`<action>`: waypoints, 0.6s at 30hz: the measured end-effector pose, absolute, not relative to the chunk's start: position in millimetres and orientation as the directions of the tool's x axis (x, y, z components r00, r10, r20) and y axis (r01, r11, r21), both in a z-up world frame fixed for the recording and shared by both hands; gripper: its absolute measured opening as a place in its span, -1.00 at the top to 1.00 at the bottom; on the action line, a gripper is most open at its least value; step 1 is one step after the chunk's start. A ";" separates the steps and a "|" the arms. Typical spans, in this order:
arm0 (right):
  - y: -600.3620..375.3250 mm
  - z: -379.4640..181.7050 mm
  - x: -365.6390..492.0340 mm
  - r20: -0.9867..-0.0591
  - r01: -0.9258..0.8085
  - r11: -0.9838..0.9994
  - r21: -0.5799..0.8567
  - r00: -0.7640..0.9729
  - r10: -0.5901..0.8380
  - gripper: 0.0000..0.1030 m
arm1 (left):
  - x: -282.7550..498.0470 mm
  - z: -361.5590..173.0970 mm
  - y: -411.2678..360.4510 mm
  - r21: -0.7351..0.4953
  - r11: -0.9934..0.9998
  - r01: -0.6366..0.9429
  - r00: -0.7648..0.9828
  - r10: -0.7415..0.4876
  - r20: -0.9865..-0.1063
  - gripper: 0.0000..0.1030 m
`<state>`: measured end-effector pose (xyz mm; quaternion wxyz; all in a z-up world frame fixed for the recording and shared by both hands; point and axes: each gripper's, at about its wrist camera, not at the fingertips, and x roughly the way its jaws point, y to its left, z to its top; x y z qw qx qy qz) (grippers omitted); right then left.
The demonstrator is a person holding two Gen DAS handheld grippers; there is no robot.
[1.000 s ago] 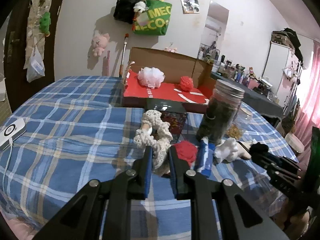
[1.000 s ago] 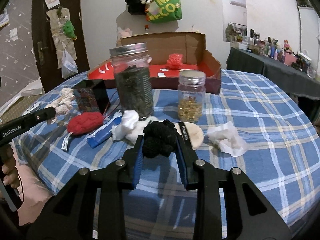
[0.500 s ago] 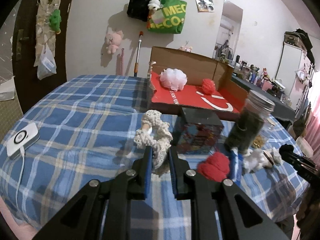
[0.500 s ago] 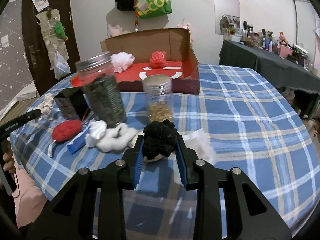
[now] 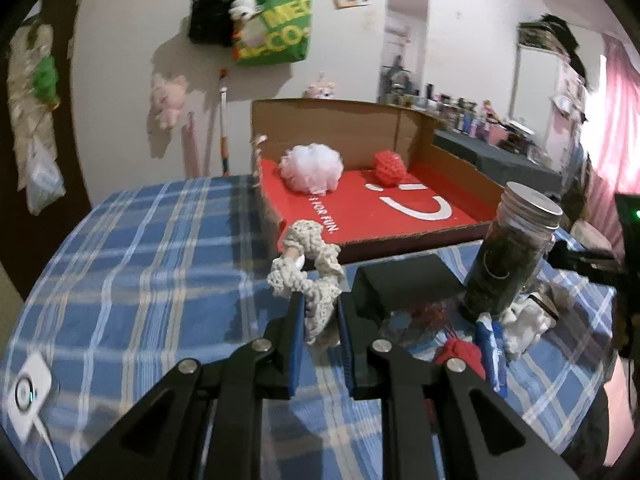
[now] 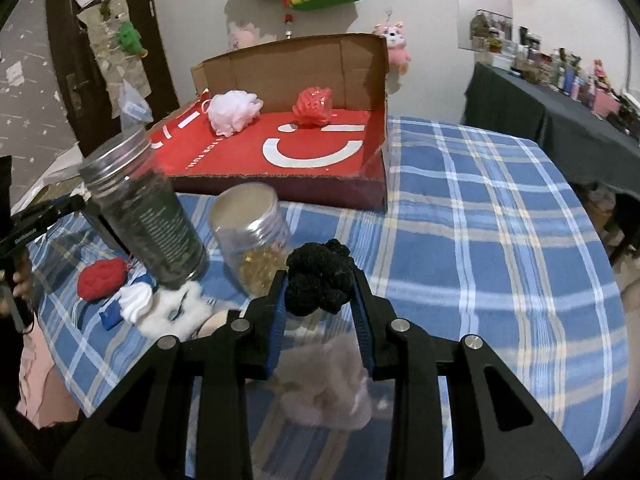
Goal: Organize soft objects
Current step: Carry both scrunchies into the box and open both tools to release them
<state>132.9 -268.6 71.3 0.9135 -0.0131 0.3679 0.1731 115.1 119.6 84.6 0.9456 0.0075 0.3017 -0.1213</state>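
Table (image 5: 132, 264): a round top under a blue plaid cloth, carrying the box at its far side and a cluster of jars and small things nearer.
Box (image 5: 448, 236): an open cardboard box with a red floor; a white mesh puff (image 5: 311, 168) and a red puff (image 5: 389, 165) already lie in it, toward its far wall.
Change: compared with a second ago the box looms larger in both views and the jars have slid down and to the side (both hands have carried their loads across toward the box); the delivery step looks well under way, with neither piece yet over the red floor.
Tall jar (image 6: 144, 208): dark contents and a metal lid, standing just short of the box's near wall.
Small jar (image 6: 256, 240): yellowish contents, right of the tall jar, just beyond the right tongs.
Left tongs (image 5: 319, 312): pressed nearly together on the cream crocheted scrunchie (image 5: 306, 270), which stands up out of the tips, off the cloth, just short of the box's near left corner.
Right tongs (image 6: 320, 284): pinching the black fuzzy scrunchie (image 6: 320, 278) between the blue pads, off the table, near the box's front wall.
Left behind: a red knitted piece (image 6: 102, 278) and white fluffy pieces (image 6: 160, 308) lie on the cloth by the tall jar.
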 end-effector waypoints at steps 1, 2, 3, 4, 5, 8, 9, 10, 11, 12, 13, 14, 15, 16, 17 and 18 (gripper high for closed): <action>-269.6 71.8 137.2 -0.676 -0.334 0.938 0.096 0.669 0.308 0.44 | 118.7 85.0 120.1 -0.054 0.967 0.250 0.785 -0.235 -0.573 0.67; -269.9 73.0 141.0 -0.675 -0.340 0.935 0.095 0.669 0.312 0.44 | 121.5 85.6 120.6 -0.050 0.964 0.260 0.783 -0.240 -0.573 0.67; -270.8 73.4 143.9 -0.674 -0.347 0.933 0.098 0.666 0.319 0.44 | 125.3 85.9 121.4 -0.043 0.962 0.270 0.782 -0.245 -0.572 0.67; -272.0 73.7 148.0 -0.674 -0.355 0.929 0.108 0.660 0.331 0.44 | 127.4 86.3 121.9 -0.040 0.960 0.277 0.781 -0.249 -0.572 0.67; -273.3 74.4 152.6 -0.673 -0.365 0.923 0.121 0.653 0.347 0.44 | 131.5 86.4 122.7 -0.037 0.956 0.291 0.777 -0.259 -0.574 0.67; -274.6 76.9 162.6 -0.669 -0.392 0.910 0.133 0.642 0.374 0.44 | 139.9 87.6 123.0 -0.020 0.948 0.317 0.772 -0.270 -0.575 0.67; -274.7 77.7 164.7 -0.667 -0.402 0.906 0.135 0.639 0.383 0.44 | 142.5 88.0 123.2 -0.016 0.946 0.324 0.770 -0.273 -0.577 0.67; -274.4 79.0 166.7 -0.664 -0.412 0.900 0.139 0.636 0.394 0.44 | 145.3 88.4 123.8 -0.017 0.943 0.332 0.767 -0.280 -0.578 0.67; -274.2 80.9 170.1 -0.661 -0.424 0.894 0.148 0.630 0.408 0.44 | 149.3 89.2 125.0 -0.023 0.939 0.342 0.762 -0.292 -0.578 0.67; -273.9 82.4 173.0 -0.659 -0.433 0.888 0.157 0.623 0.421 0.44 | 152.2 90.2 125.7 -0.027 0.937 0.349 0.759 -0.299 -0.578 0.67; -273.0 84.3 176.4 -0.658 -0.444 0.881 0.165 0.616 0.433 0.44 | 155.1 91.4 126.5 -0.027 0.935 0.354 0.759 -0.304 -0.576 0.67; -271.8 86.3 179.5 -0.657 -0.451 0.877 0.164 0.614 0.438 0.44 | 158.3 92.5 127.0 -0.025 0.933 0.359 0.759 -0.307 -0.574 0.67; -270.3 87.8 182.3 -0.657 -0.457 0.875 0.160 0.612 0.441 0.44 | 160.1 93.1 127.9 -0.026 0.931 0.364 0.757 -0.312 -0.573 0.67; -268.3 89.7 185.9 -0.657 -0.465 0.872 0.153 0.611 0.441 0.44 | 162.1 93.7 127.9 -0.028 0.929 0.368 0.756 -0.317 -0.573 0.67; -266.8 91.0 188.8 -0.657 -0.472 0.869 0.150 0.609 0.445 0.44 | 165.9 95.4 128.7 -0.033 0.926 0.375 0.755 -0.326 -0.569 0.67; -265.7 92.1 191.8 -0.657 -0.479 0.865 0.151 0.605 0.450 0.44 | 169.3 96.6 128.6 -0.038 0.923 0.382 0.752 -0.335 -0.567 0.67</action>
